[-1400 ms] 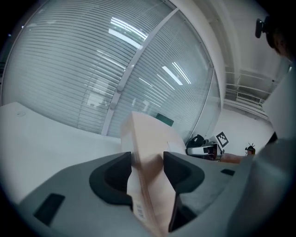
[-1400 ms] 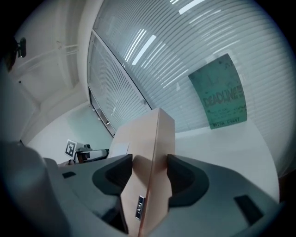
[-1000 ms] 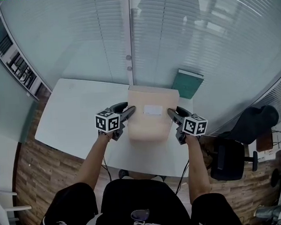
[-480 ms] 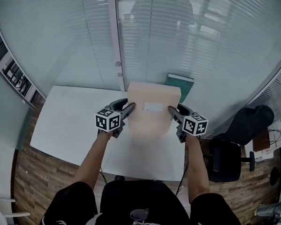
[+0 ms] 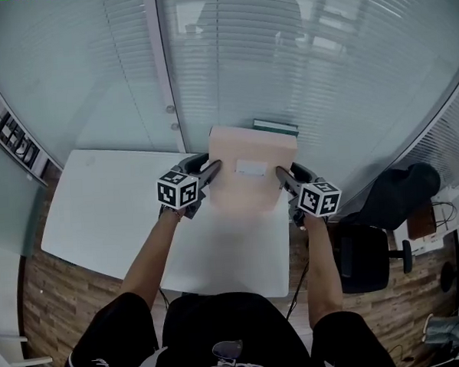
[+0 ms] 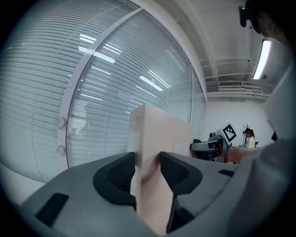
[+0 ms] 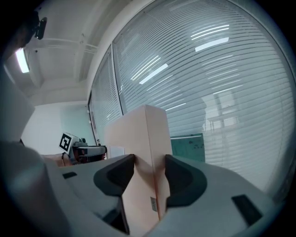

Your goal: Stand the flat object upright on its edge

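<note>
gripping the flat beige box (image 5: 243,147) from both sides rn, w/ the left gripper (image 5: 212,170) clamped on its left edge and the right gripper (image 5: 281,176) clamped on its right edge, pads pressing into the cardboard in both gripper views. worth noting a bit more closing of both sets of jaws just now, w/ the box between them, so prob just firming up the hold. sitting over the far end of the white table (image 5: 101,216), right by the glass wall w/ blinds, w/ a green book-ish thing (image 5: 275,126) just behind. looks raised off its big face already, w/ the white label (image 5: 251,167) side turned toward the person and the top edge high up in both gripper views. no telling abt the bottom edge tho, touching the tabletop or hanging just above. so imo well past halfway: pick-up and tilt done. left to do: getting it properly vertical, setting the bottom edge down, easing both claws off w/o a knock, then checking for a solo stand. narrow edge, so could tip fwd or back on release.
</note>
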Demonstrator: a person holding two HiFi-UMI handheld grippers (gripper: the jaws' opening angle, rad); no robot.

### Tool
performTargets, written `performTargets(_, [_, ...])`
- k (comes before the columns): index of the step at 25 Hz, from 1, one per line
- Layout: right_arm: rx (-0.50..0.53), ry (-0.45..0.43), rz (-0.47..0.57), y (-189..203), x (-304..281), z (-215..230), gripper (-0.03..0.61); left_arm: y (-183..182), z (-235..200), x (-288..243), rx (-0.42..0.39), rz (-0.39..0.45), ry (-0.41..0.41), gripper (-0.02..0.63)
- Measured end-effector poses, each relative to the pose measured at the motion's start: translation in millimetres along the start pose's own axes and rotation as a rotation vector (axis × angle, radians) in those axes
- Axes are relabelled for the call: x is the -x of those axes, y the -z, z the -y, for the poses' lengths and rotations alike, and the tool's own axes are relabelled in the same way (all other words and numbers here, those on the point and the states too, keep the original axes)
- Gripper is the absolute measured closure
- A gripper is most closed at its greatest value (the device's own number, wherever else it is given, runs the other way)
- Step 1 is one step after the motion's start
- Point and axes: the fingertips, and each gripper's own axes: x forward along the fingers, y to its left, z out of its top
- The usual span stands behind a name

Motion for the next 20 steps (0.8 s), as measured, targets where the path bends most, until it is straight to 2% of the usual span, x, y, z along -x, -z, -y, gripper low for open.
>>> performTargets(7, [0.009, 0.023, 0.007, -13, 1, 40, 0.354, -10, 6, -43, -0.03, 0.001, 0.006, 0.426])
performTargets(20, [0.025, 0.027, 0.006, -28, -33, 94, 0.355, -21, -16, -104, -0.057, -0.006, -0.021, 0.426])
